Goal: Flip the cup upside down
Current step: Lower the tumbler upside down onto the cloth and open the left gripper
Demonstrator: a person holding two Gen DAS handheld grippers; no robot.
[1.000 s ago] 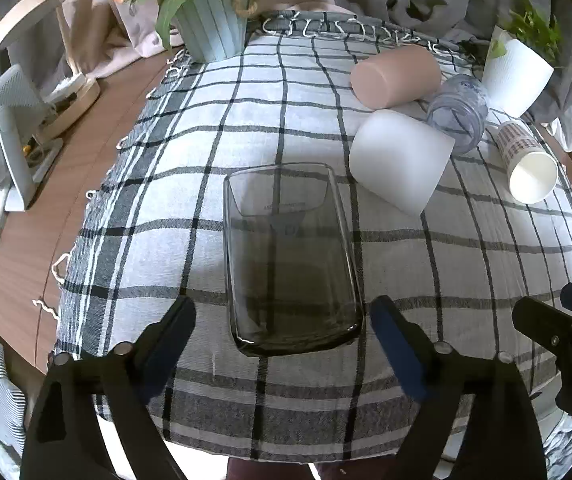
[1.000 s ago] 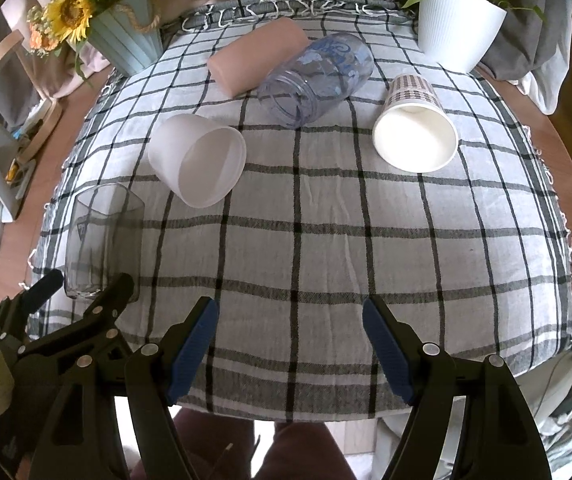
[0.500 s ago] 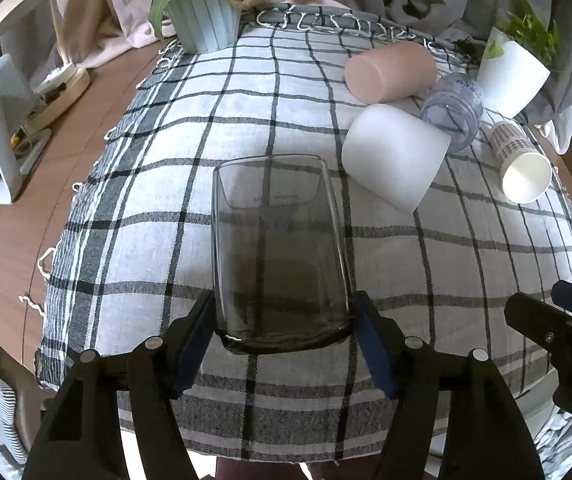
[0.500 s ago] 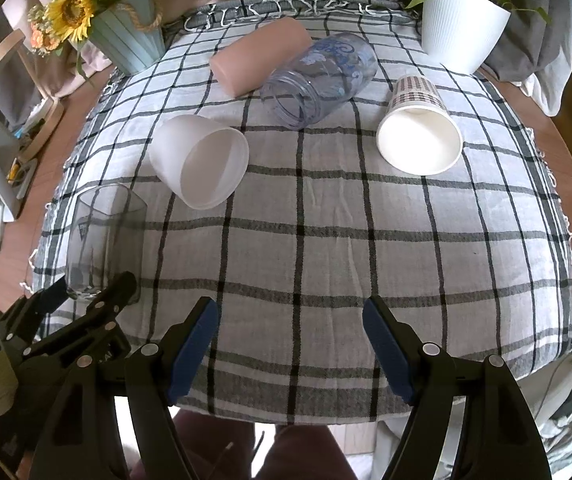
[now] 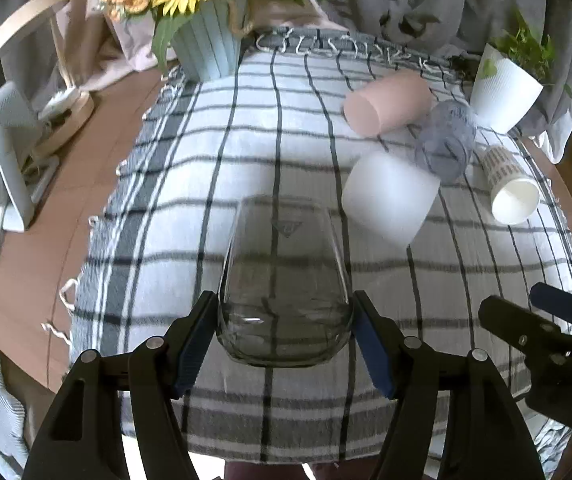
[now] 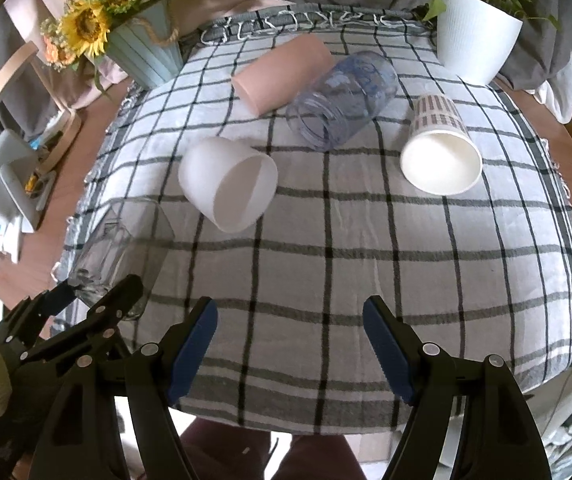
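1. Left gripper [image 5: 285, 320]: blue pads pressed against both sides of the clear glass cup [image 5: 284, 284], pinching it near its thick base; a second ago the pads stood wide of it.
2. Clear glass cup: near-left part of the checked cloth [image 5: 246, 152]; long axis runs away from the gripper, mouth pointing toward the far edge, base nearest. Compared with half a second ago it looks tipped upward; whether it touches the cloth cannot be told.
3. Right gripper [image 6: 290, 332]: spread wide, holding nothing, above the cloth's near edge, unchanged.
4. Beyond: white cup [image 6: 228, 182], pink cup [image 6: 282, 74], blue jar [image 6: 342, 98], paper cup [image 6: 440, 148], all on their sides.
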